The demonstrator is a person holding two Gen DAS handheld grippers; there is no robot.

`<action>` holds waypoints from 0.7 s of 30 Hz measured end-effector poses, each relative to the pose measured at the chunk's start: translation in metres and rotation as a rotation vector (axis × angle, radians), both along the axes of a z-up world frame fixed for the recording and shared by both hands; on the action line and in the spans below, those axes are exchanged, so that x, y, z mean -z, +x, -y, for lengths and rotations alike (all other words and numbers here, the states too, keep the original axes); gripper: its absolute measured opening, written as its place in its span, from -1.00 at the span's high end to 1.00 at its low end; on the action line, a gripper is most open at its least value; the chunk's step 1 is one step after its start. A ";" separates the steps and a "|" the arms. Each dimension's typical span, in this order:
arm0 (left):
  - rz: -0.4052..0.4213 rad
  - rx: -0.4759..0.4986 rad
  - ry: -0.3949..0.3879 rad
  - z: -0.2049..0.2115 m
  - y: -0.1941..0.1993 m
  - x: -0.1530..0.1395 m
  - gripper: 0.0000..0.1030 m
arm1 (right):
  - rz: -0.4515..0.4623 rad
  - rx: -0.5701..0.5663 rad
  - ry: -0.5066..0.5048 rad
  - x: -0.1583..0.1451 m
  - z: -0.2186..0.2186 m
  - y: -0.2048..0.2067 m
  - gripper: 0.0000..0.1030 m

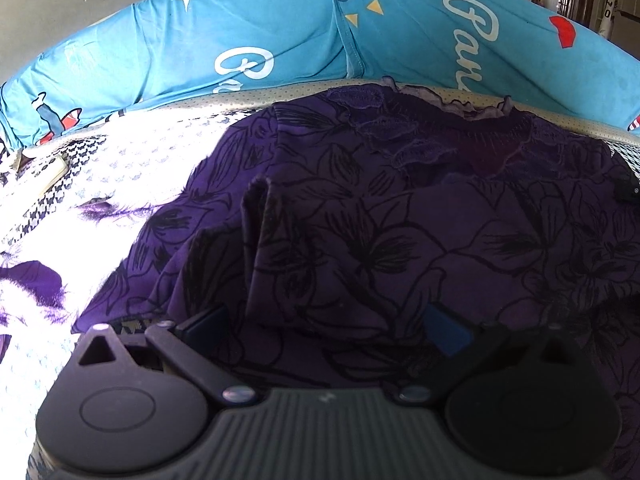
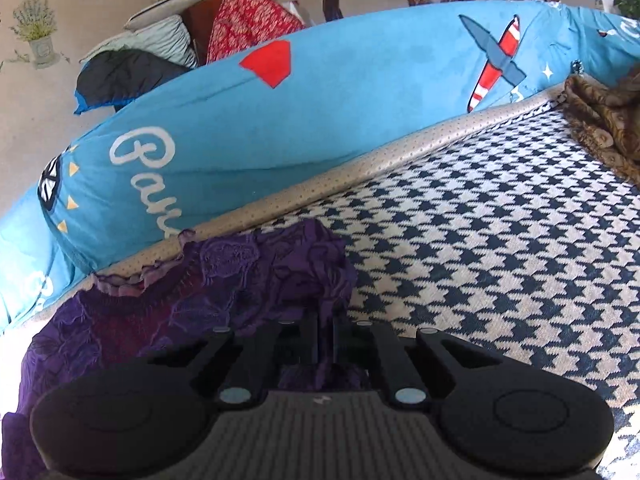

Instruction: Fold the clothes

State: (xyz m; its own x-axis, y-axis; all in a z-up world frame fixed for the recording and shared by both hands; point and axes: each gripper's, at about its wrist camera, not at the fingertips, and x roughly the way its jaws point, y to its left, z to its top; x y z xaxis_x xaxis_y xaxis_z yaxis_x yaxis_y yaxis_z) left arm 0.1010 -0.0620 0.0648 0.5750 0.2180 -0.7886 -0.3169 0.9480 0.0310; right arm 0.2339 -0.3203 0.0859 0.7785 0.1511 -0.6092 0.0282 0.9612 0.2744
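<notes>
A dark purple garment (image 1: 400,208) with black flower outlines lies spread on a houndstooth cover (image 2: 500,260), its lace-trimmed edge against the back of the seat. My left gripper (image 1: 326,324) sits low at the garment's near side. Its blue-padded fingers (image 1: 446,330) stand wide apart, with a raised fold of the cloth draped between them, so it is open. In the right wrist view, my right gripper (image 2: 324,332) has its fingers pressed together on the embroidered corner of the purple garment (image 2: 224,280), near the lace edge.
A long blue cushion (image 1: 280,40) printed with white script and planes runs along the back, seen in the right wrist view as the blue cushion (image 2: 320,120). A brown patterned cloth (image 2: 600,128) lies at the far right. Sunlight washes out the cover at left.
</notes>
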 end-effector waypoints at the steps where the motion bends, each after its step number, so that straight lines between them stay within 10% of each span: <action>1: 0.000 0.004 -0.005 0.000 0.000 0.000 -1.00 | 0.027 0.023 -0.015 -0.004 0.001 0.000 0.87; 13: -0.020 0.021 -0.015 -0.001 0.000 -0.001 -1.00 | 0.067 0.220 -0.132 -0.022 0.029 0.002 0.57; 21: -0.016 0.009 -0.026 -0.005 -0.001 -0.004 -1.00 | 0.065 0.025 0.033 -0.046 0.038 -0.019 0.56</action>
